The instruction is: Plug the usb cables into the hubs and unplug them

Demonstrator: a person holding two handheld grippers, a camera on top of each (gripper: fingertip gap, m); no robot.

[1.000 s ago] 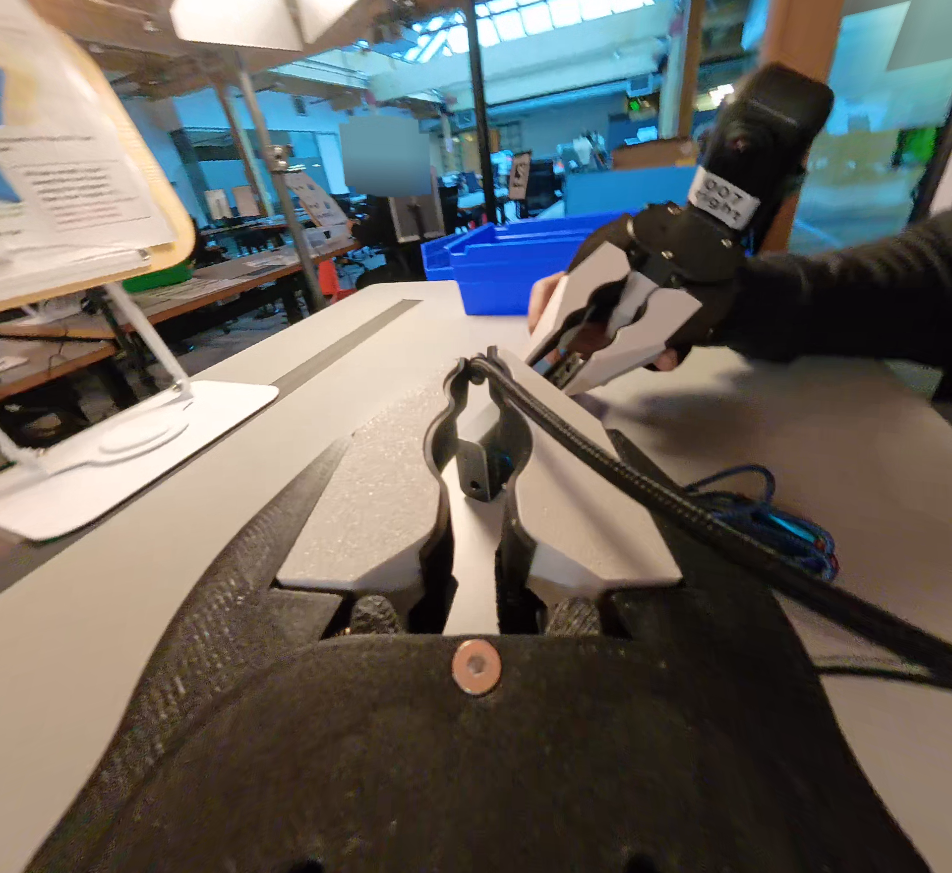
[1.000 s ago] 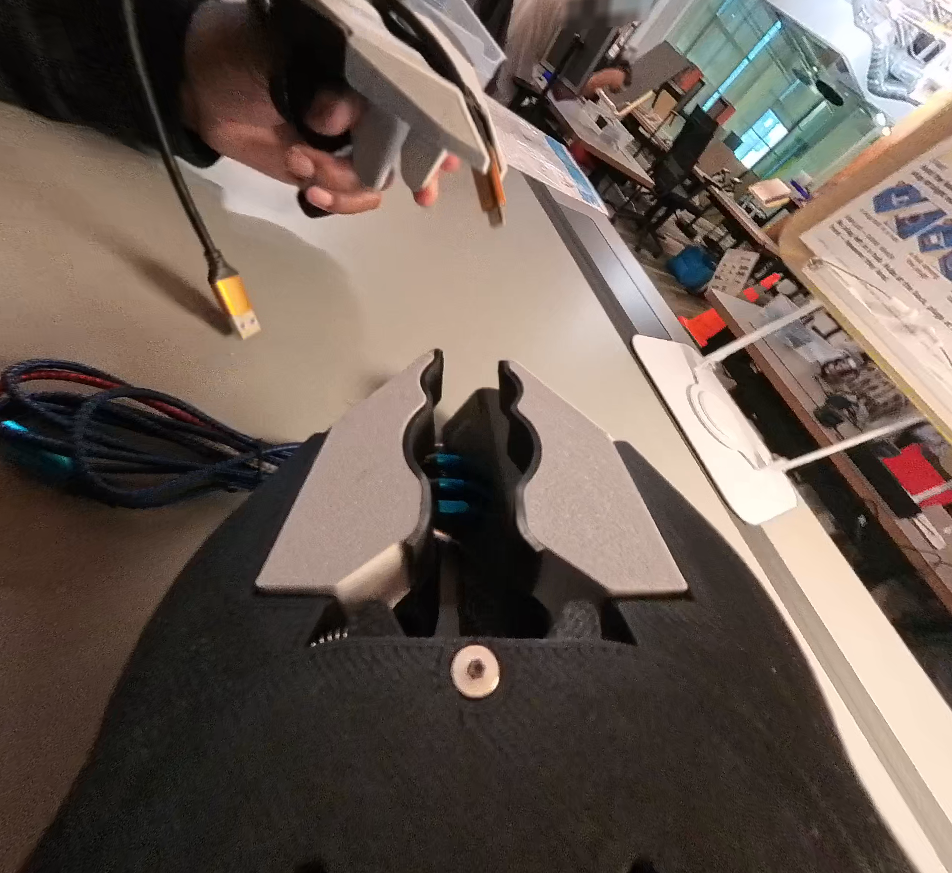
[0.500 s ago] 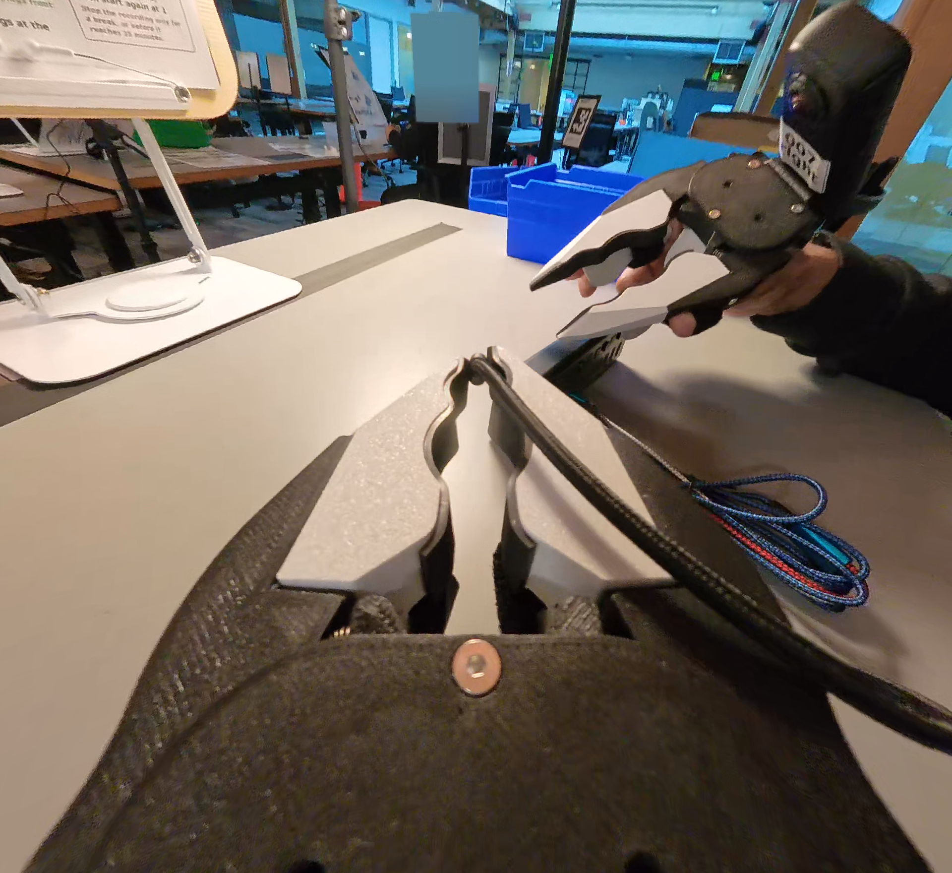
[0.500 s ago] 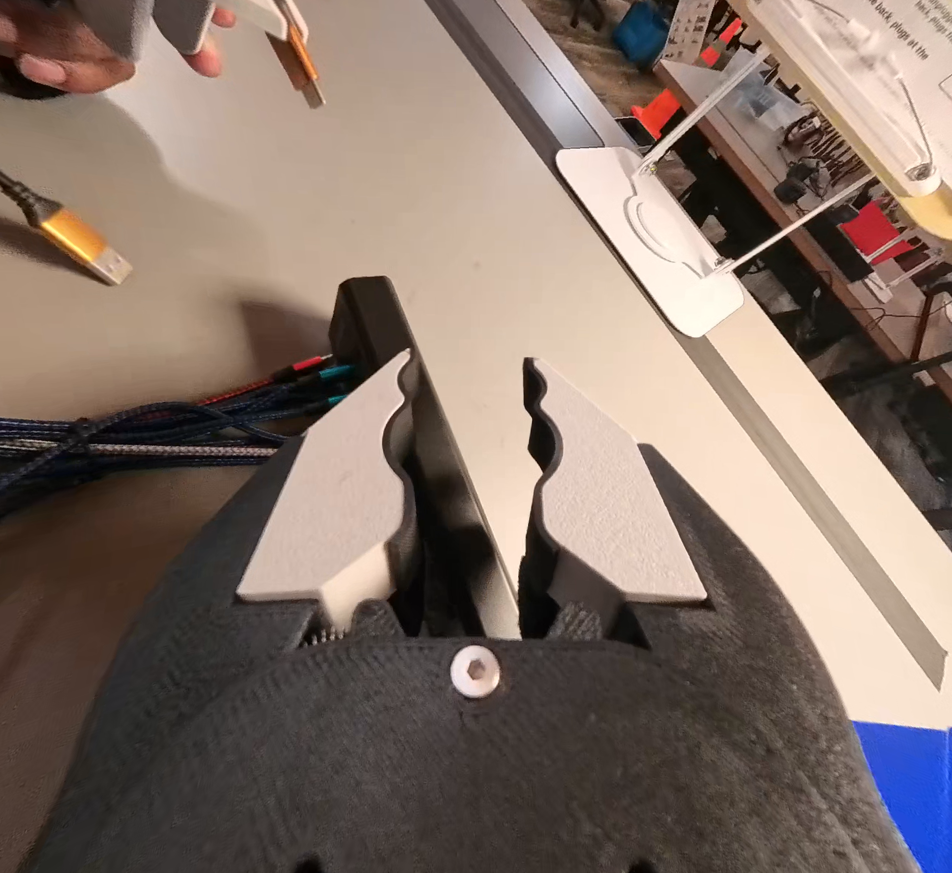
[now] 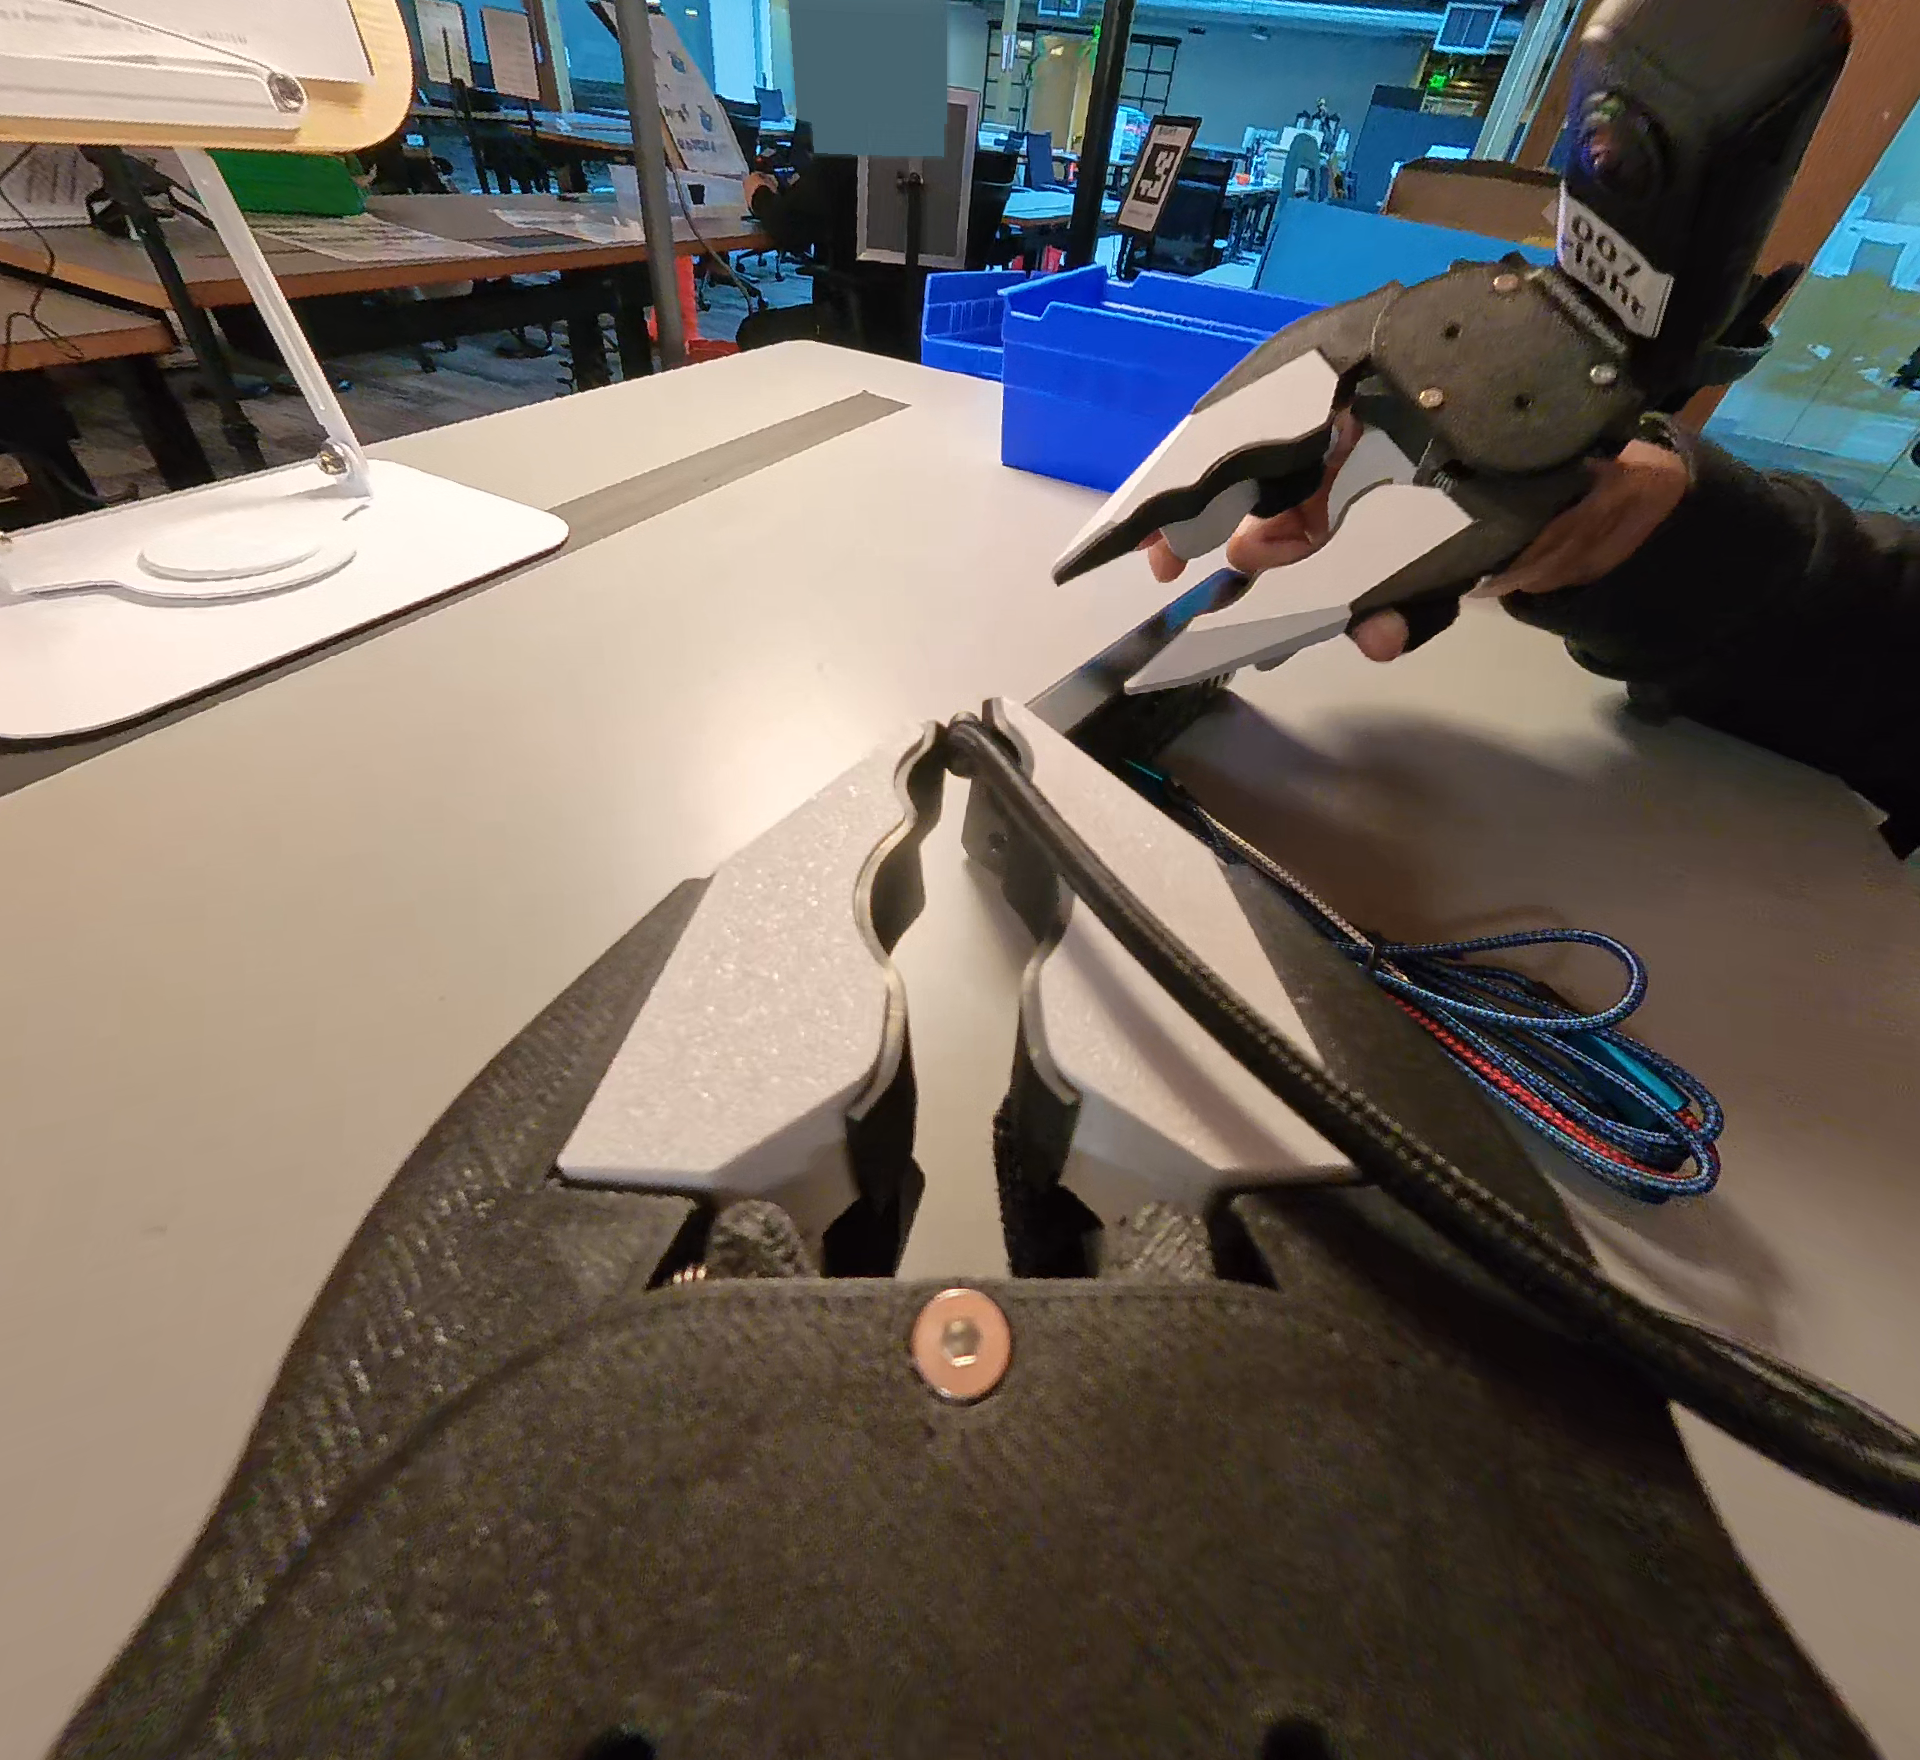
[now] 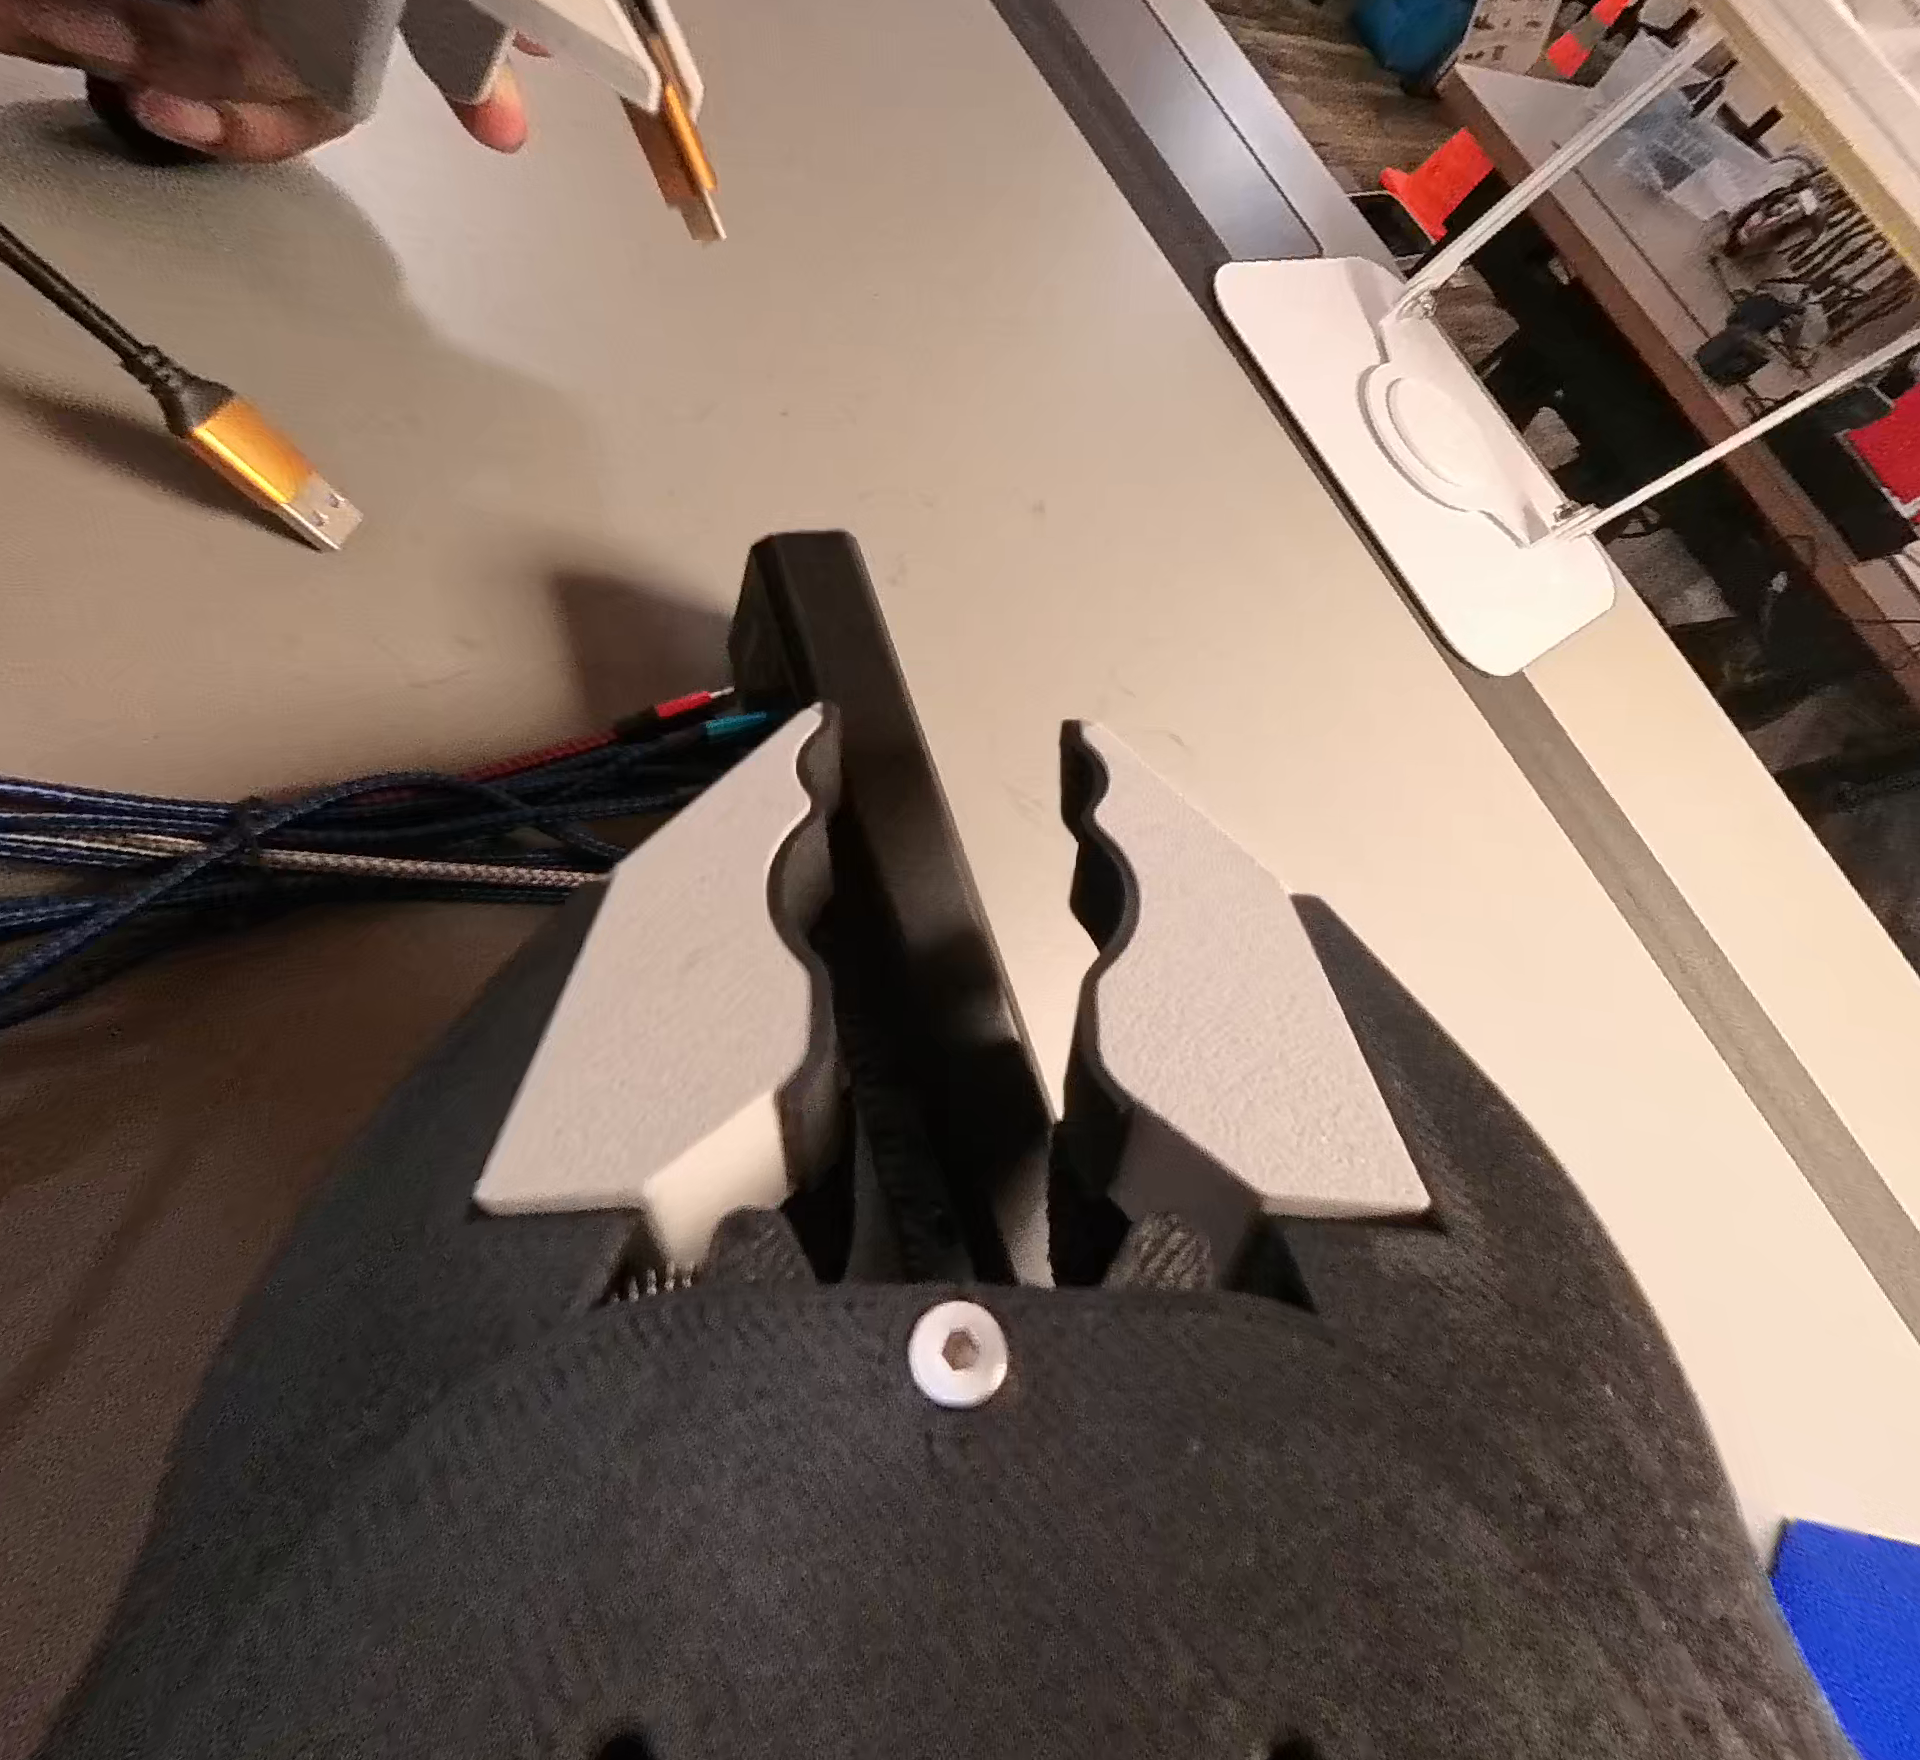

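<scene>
My left gripper (image 5: 961, 734) is shut on the orange USB plug (image 6: 681, 152) of a black braided cable (image 5: 1247, 1035), held above the table. The cable's other orange plug (image 6: 270, 474) hangs loose near the table. My right gripper (image 6: 945, 723) is open, its fingers either side of the long black hub (image 6: 831, 630), which rests on the table. In the left wrist view the right gripper (image 5: 1096, 630) is just beyond my left fingertips, over the hub (image 5: 1164, 624). Red and teal plugs (image 6: 707, 713) sit in the hub's left side.
A bundle of blue and red braided cables (image 5: 1538, 1056) lies on the table beside the hub and also shows in the right wrist view (image 6: 312, 837). Blue bins (image 5: 1101, 360) stand at the far edge. A white stand base (image 5: 260, 567) holds a sign board. My right fingertips sit around 11 cm from my left ones.
The right gripper, shut on the raised hub a second ago, has opened and the hub now lies on the table between its fingers. The left gripper still holds its plug.
</scene>
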